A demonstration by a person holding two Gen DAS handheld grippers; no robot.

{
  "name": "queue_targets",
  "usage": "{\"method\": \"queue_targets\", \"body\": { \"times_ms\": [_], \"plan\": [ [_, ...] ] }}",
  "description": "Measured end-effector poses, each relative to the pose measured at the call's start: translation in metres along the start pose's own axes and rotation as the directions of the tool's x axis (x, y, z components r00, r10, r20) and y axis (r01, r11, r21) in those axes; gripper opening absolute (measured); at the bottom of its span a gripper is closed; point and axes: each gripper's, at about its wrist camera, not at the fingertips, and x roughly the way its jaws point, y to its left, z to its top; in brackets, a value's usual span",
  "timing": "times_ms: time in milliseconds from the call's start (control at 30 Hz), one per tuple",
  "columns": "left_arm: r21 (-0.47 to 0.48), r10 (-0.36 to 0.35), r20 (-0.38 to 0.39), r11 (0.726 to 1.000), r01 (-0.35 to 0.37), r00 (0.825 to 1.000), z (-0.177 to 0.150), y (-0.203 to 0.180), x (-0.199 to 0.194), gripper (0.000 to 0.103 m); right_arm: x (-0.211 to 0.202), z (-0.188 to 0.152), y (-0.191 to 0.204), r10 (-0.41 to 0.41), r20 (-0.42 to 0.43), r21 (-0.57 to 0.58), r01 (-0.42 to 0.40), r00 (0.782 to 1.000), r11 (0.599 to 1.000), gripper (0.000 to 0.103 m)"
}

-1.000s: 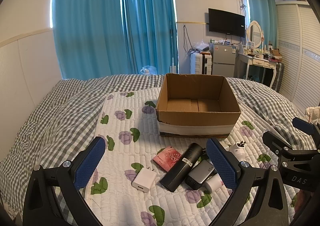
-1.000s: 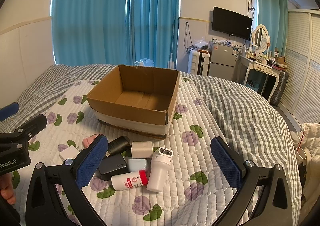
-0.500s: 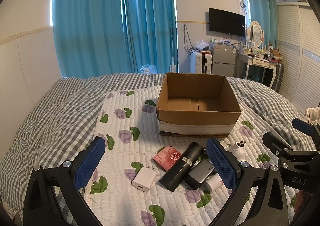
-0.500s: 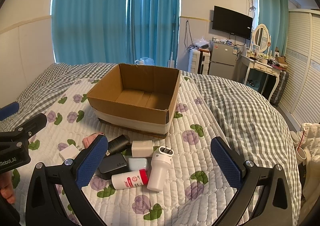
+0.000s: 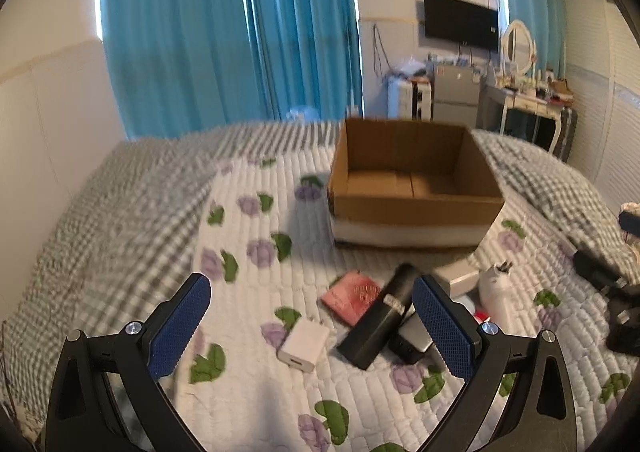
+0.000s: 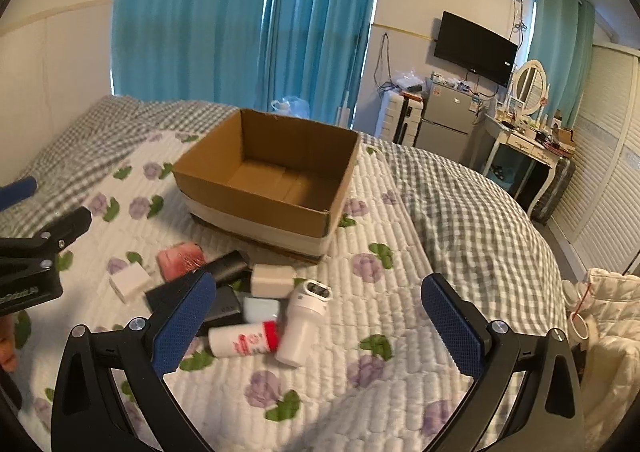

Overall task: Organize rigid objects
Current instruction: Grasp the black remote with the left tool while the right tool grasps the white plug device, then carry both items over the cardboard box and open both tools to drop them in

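An empty cardboard box stands on the quilted floral mat. In front of it lies a pile: a white charger cube, a pink wallet, a long black cylinder, a grey power bank, a white bottle with a red cap, a white handheld device and a white adapter block. My left gripper is open and empty above the charger. My right gripper is open and empty above the pile's right side.
The grey checked bedspread surrounds the mat. Blue curtains hang behind the bed. A dressing table, a fridge and a wardrobe stand at the right. A white jacket lies off the bed's right edge.
Both grippers have moved forward and down toward the pile, so the objects look larger and nearer. Both stay open. The objects have not moved.
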Motion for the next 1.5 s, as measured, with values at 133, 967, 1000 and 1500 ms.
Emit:
{"method": "queue_targets", "body": {
  "times_ms": [133, 967, 1000, 1500],
  "plan": [
    [0.02, 0.049, -0.11, 0.999, -0.048, 0.993, -0.014, -0.006, 0.038, 0.103, 0.022, 0.003, -0.006, 0.023, -0.056, -0.019, -0.024, 0.998, 1.0, 0.103],
    [0.13, -0.043, -0.317, 0.988, 0.088, 0.948, -0.012, -0.091, 0.147, 0.072, 0.188, -0.039, 0.003, 0.132, -0.382, 0.126, -0.09, 0.915, 0.988, 0.048],
    [0.145, -0.045, -0.313, 0.985, 0.095, 0.949, -0.011, -0.097, 0.149, 0.072, 0.184, -0.038, 0.002, 0.138, -0.369, 0.127, -0.097, 0.919, 0.987, 0.048],
    [0.283, -0.085, -0.314, 0.942, 0.179, 0.945, -0.007, -0.113, 0.127, 0.043, 0.158, -0.032, -0.012, 0.171, -0.298, 0.171, -0.124, 0.939, 0.977, 0.048]
  ]
}}
